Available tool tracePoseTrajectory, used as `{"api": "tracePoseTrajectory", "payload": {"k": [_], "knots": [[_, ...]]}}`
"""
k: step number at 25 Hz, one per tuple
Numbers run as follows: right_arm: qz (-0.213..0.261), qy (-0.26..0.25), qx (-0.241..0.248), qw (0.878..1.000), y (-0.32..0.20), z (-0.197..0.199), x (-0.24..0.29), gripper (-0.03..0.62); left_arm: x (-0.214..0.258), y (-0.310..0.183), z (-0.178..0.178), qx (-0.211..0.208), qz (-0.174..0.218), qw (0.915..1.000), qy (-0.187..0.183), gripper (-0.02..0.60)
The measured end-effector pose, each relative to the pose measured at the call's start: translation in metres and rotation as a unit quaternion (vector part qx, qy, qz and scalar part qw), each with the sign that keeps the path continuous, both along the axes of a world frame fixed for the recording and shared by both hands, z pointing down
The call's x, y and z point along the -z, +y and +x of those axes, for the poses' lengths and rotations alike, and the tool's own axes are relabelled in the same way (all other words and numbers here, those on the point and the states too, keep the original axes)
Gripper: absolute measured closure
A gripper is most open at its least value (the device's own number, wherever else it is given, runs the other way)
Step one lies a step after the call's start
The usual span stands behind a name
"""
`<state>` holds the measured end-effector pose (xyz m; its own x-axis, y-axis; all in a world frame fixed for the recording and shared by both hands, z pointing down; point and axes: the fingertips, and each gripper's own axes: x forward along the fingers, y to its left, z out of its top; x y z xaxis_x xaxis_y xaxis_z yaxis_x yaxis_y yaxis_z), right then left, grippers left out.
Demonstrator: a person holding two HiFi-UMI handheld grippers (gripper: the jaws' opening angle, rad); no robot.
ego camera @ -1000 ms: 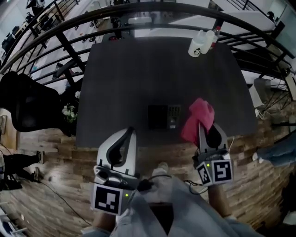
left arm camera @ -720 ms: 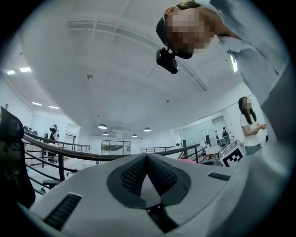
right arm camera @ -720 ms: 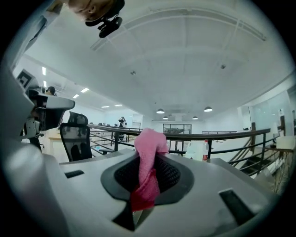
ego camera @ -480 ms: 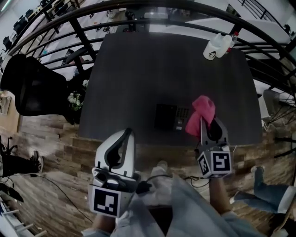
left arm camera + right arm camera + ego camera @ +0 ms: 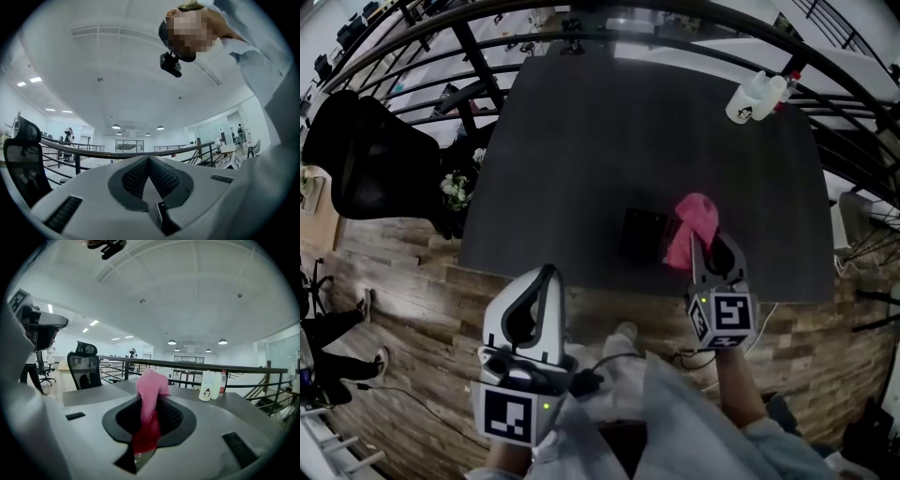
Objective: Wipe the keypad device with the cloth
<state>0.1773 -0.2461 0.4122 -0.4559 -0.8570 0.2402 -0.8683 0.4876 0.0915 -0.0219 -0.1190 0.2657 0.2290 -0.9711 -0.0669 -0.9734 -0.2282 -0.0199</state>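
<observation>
Clamped on crumpled pink fabric cloth (image 5: 690,228): right gripper (image 5: 709,255), centre right. Cloth apparently touching right end of flat black keypad device (image 5: 641,234) on dark grey table (image 5: 581,141). Lower left, off the table: left gripper (image 5: 546,273), jaws together.

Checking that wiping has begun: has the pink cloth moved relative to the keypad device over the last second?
Yes. The pink cloth in the right gripper moved left and now overlaps the right part of the keypad device.
</observation>
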Motion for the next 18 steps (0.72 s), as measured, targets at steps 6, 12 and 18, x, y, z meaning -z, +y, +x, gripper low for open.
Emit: {"api": "tracePoseTrajectory", "payload": {"k": [6,12,18], "knots": [[-0.019,0.008,0.010,1.000,-0.010,-0.021,-0.018,0.523,-0.004,0.005,-0.011,0.018,-0.010,0.9998,-0.002,0.578],[-0.026,0.023,0.034,0.999,-0.015,-0.047,-0.035,0.523,-0.007,0.009,-0.020,0.032,-0.018,0.9993,-0.005,0.578],[-0.029,0.048,0.071,0.996,-0.008,-0.076,-0.049,0.523,-0.011,0.014,-0.032,0.045,-0.018,0.9988,-0.002,0.578]]}}
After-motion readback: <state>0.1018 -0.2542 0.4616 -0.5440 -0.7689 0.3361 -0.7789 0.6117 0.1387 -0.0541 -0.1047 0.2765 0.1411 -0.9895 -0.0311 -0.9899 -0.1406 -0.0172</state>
